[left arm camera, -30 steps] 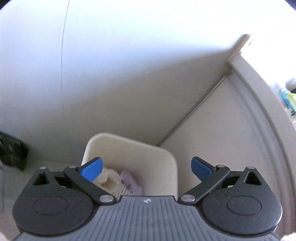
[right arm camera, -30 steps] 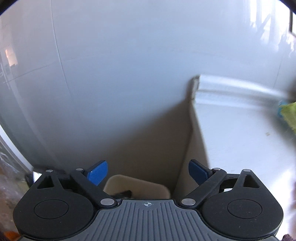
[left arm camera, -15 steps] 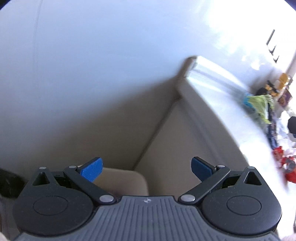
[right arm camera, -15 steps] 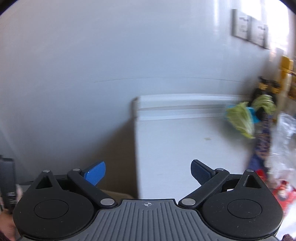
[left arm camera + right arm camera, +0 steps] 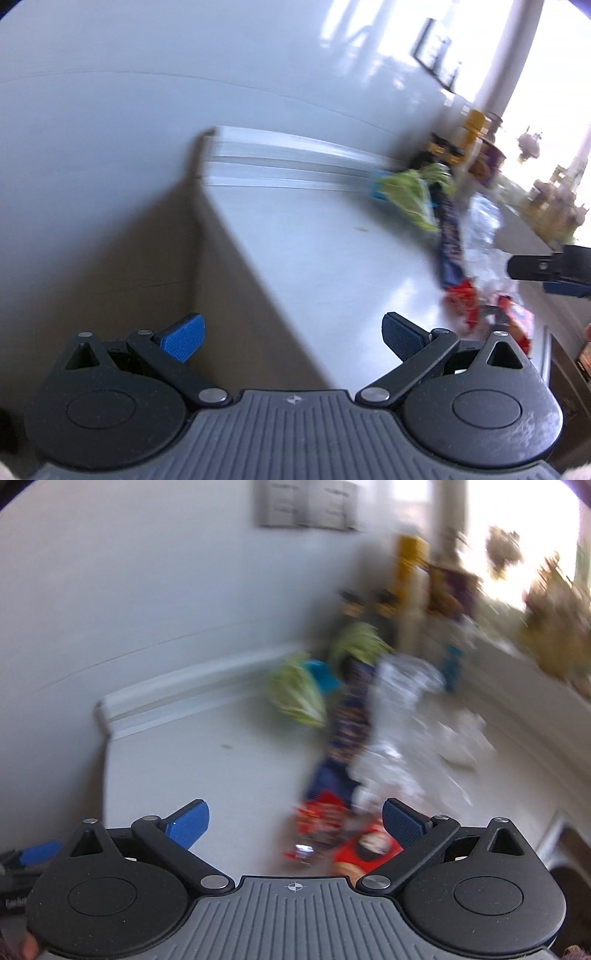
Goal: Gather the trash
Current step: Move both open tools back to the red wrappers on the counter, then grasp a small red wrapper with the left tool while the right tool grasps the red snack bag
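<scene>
Trash lies strewn on a white countertop: a green crumpled bag, a long dark blue wrapper, clear crumpled plastic and red wrappers. Both views are blurred by motion. My right gripper is open and empty, just short of the red wrappers. My left gripper is open and empty over the counter's left edge. In the left wrist view the green bag, the blue wrapper, the red wrappers and the right gripper's body show at right.
A grey wall runs behind the counter, with a framed picture hung on it. Yellow and purple containers stand at the back of the counter by a bright window. Left of the counter its tan side panel drops away.
Both grippers have swung up and to the right, away from the cream bin on the floor, onto the counter with the trash. The bin has left both views. Both grippers stayed open.
</scene>
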The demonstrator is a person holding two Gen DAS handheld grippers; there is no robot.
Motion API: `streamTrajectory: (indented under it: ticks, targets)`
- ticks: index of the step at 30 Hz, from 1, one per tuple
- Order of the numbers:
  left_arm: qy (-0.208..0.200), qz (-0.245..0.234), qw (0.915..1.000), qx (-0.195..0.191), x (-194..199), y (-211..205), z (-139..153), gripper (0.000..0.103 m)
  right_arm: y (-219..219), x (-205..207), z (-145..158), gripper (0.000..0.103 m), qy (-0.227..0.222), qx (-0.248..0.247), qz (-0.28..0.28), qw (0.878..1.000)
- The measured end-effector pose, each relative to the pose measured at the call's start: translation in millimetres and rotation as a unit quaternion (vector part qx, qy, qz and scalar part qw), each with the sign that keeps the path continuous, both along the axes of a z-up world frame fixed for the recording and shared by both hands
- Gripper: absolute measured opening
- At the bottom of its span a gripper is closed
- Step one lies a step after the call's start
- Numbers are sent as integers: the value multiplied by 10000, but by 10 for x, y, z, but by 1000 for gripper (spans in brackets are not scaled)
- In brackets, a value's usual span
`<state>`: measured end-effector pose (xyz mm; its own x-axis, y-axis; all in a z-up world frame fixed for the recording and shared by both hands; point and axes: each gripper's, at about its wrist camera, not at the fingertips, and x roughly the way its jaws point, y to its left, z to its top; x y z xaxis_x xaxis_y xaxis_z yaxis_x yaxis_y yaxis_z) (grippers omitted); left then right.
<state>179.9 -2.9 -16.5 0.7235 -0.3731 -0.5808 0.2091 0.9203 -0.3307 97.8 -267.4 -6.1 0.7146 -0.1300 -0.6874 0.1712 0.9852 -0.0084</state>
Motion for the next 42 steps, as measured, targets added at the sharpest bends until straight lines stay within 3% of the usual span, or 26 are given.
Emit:
streamTrajectory:
  ticks: [6, 21, 28, 33, 42]
  targets:
    - [-220, -362, 9991, -60, 42, -417, 81, 100, -392, 25, -129, 101, 262, 496, -599, 9966]
    - [271, -1396, 9885, -522, 509, -1170, 24, 56, -846, 99, -460, 99, 543, 1179, -1160, 9847]
    - [417, -1680, 9825, -682, 613, -1290, -55, 47, -929, 116, -539, 86, 597, 1367, -1157, 9820]
    - [461, -1705, 9814, -749, 623, -1312, -48, 44, -976, 105, -551, 64, 630, 1245, -1054, 9846]
    - [606, -1991, 9729, -1010, 577, -1403, -25, 42, -1178, 32, -498, 63, 543, 1414, -1179, 9814]
